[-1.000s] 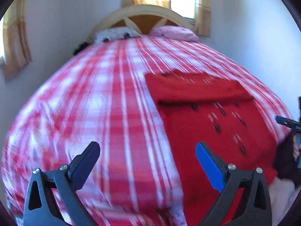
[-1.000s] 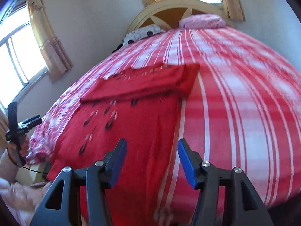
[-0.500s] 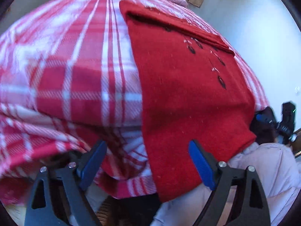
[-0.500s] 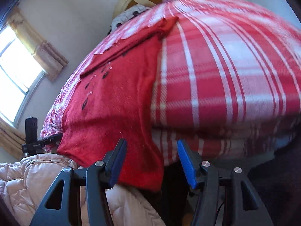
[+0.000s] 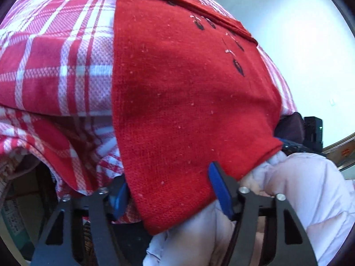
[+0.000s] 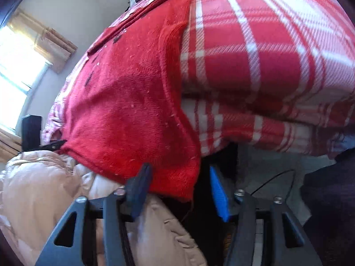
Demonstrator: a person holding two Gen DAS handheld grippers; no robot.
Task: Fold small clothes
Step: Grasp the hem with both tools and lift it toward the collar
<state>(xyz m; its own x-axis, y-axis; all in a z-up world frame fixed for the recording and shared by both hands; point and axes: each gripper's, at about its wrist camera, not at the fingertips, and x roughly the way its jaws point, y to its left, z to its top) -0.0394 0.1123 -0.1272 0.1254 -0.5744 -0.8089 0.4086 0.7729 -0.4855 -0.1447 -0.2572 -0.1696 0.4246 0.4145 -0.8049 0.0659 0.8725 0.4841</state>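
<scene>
Now both claws, the left claw (image 5: 168, 190) and the right claw (image 6: 177, 188), are closing, not yet pinching, around the hem corners of the red sweater (image 5: 188, 93) hanging over the bed (image 5: 55, 55) edge, so they should bite evenly.

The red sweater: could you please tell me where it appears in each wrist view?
Left wrist: red sweater fills the centre, its hem hanging between the fingers.
Right wrist: centre-left, bottom corner between the fingers.
Shared landmark: the checked bedspread.
</scene>
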